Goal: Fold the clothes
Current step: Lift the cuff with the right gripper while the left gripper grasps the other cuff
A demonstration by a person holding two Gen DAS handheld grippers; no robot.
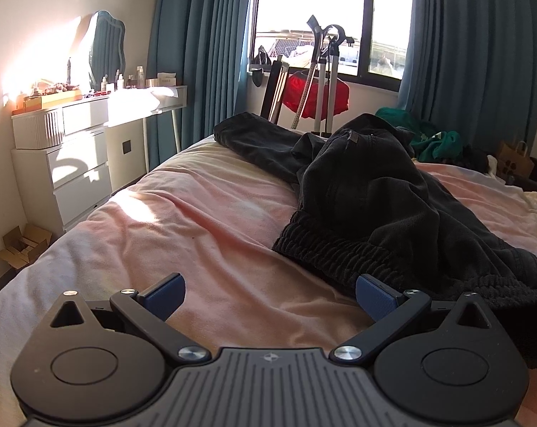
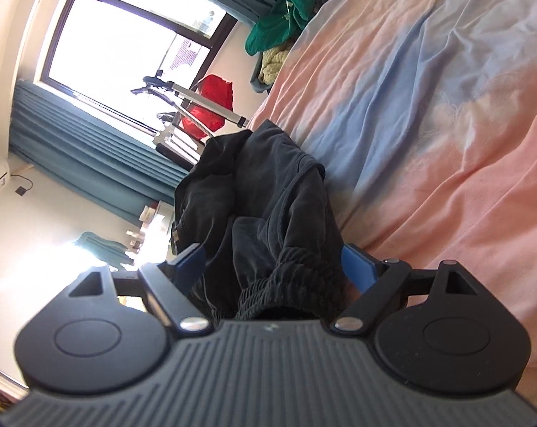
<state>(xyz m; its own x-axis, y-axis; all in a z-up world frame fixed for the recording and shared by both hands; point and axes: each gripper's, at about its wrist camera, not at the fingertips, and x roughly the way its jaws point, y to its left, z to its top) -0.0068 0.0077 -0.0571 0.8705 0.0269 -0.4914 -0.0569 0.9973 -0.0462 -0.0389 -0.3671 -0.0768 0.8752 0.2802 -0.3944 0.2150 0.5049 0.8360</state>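
A pair of dark corduroy trousers (image 1: 368, 192) lies crumpled on the pink bedspread (image 1: 197, 213), elastic waistband toward me. My left gripper (image 1: 270, 297) is open and empty, low over the bed, its right pad close to the waistband's edge. In the right wrist view, rolled on its side, the same trousers (image 2: 268, 192) bunch up between the blue pads. My right gripper (image 2: 273, 267) is wide open with the waistband (image 2: 286, 288) sitting between its fingers, not clamped.
A white dresser (image 1: 65, 163) with bottles and a mirror stands left of the bed. A clothes stand with a red garment (image 1: 314, 96) is by the window. Green clothes (image 1: 432, 135) and a paper bag (image 1: 515, 158) lie at the far right.
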